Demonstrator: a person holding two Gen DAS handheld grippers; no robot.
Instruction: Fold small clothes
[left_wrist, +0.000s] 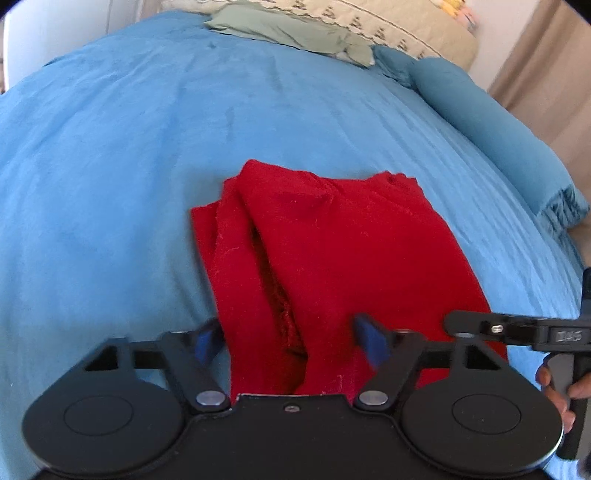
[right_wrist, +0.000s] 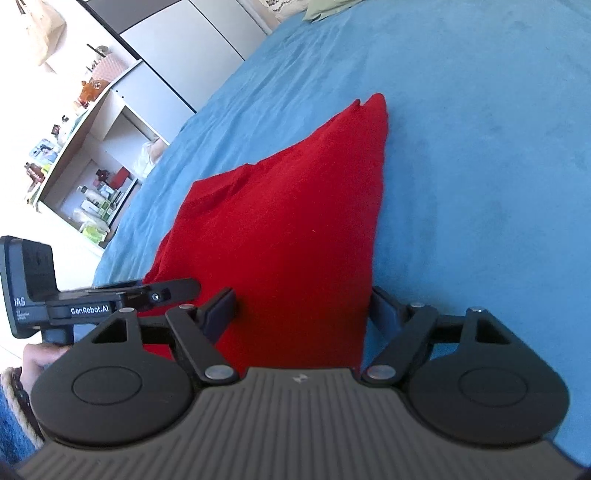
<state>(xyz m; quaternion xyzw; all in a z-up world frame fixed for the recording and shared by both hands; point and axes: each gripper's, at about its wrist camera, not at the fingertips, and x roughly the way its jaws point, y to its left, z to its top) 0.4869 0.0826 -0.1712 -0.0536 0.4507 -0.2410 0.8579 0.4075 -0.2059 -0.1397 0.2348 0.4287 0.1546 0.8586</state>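
A small red garment (left_wrist: 325, 258) lies partly folded on the blue bedspread (left_wrist: 110, 166), with a lengthwise crease down its left part. My left gripper (left_wrist: 290, 341) is open, its blue-padded fingers spread over the garment's near edge. My right gripper (right_wrist: 301, 308) is open too, its fingers straddling the near end of the red garment (right_wrist: 288, 229). Each gripper shows at the edge of the other's view: the right one (left_wrist: 517, 328) at the garment's right corner, the left one (right_wrist: 110, 299) at its left side.
A green cloth (left_wrist: 288, 29) and a patterned cream cover (left_wrist: 388, 26) lie at the bed's far end. A rolled blue blanket (left_wrist: 491, 122) runs along the right edge. White shelves (right_wrist: 85, 177) with bottles stand beside the bed.
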